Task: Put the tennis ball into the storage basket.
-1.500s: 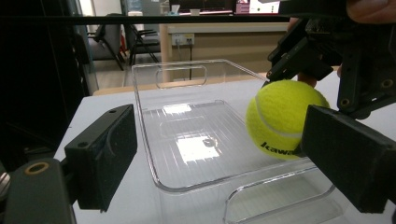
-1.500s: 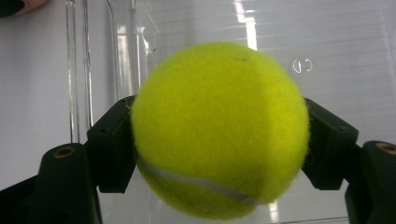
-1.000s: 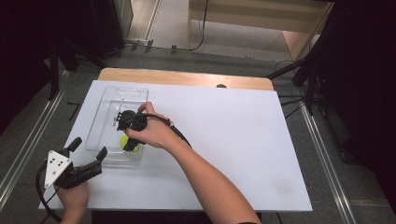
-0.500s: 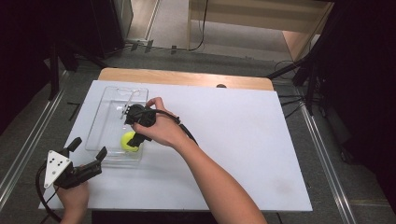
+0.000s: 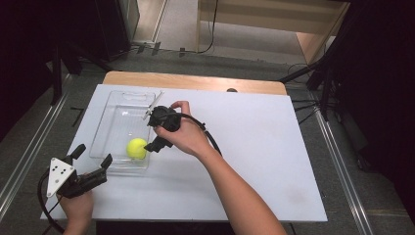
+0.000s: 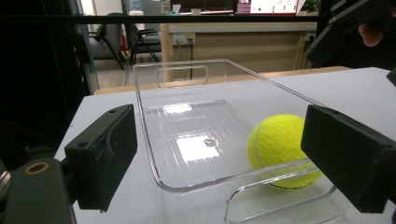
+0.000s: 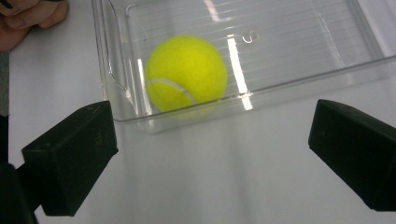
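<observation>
**Yellow tennis ball resting in a clear plastic tray**

Yellow and fuzzy, the tennis ball (image 5: 137, 148) lies inside a clear plastic tray (image 5: 113, 115), in the corner nearest the person, touching the tray's near wall. The tray sits on a white table (image 5: 254, 147).

The right gripper (image 5: 155, 145) hangs just beside the ball, over the tray's right edge. Its jaws have just been opening and now stand wide apart with nothing between them; the ball appears released, set down in the tray on purpose.

The left gripper (image 5: 91, 155) rests on the table at the tray's near end, jaws spread either side of that end without pressing on it. It seems parked there, ready to steady the tray if needed.
</observation>
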Motion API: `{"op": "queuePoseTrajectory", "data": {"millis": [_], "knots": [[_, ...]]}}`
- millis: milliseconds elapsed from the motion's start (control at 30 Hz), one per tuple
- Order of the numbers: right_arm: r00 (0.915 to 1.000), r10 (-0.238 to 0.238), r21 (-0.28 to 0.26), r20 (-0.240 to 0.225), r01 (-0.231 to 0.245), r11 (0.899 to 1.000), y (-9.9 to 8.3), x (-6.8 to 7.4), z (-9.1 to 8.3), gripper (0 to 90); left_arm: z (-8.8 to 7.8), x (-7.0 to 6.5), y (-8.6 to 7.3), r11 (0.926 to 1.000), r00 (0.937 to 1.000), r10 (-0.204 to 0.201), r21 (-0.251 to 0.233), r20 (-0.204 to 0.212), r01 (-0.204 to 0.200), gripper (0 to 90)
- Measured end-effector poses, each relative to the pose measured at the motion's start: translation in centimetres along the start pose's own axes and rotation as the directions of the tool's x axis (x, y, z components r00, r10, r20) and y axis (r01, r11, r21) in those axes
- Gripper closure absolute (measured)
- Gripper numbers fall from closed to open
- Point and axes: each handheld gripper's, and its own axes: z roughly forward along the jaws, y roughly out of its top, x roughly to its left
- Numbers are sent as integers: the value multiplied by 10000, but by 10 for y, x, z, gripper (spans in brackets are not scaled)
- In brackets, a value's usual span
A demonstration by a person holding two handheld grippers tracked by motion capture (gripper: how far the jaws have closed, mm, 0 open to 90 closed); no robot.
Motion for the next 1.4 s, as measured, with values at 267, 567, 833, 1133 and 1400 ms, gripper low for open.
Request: {"op": "queuePoseTrajectory", "data": {"millis": [267, 567, 833, 1133, 1400], "knots": [[9985, 501, -231, 207, -496, 9985, -30, -6, -10, 2, 1, -1, 0, 10000, 10000, 2, -10, 4, -2, 113], [9943, 963, -719, 460, -928, 9931, -63, -14, -24, 2, 0, -1, 0, 9999, 9999, 143, 61, 27, -143, 113], [9876, 1395, -1148, 722, -1307, 9848, -94, -18, -37, 2, 0, -2, 0, 9998, 9999, 149, 147, -18, -148, 113], [9790, 1771, -1689, 1015, -1584, 9728, -125, -19, -53, 2, 0, -2, 0, 9998, 9998, 174, 119, -25, -174, 113], [9665, 2234, -2305, 1265, -1904, 9543, -153, -19, -66, 2, 1, -3, 0, 9998, 9998, 187, 110, -28, -187, 113]]}}
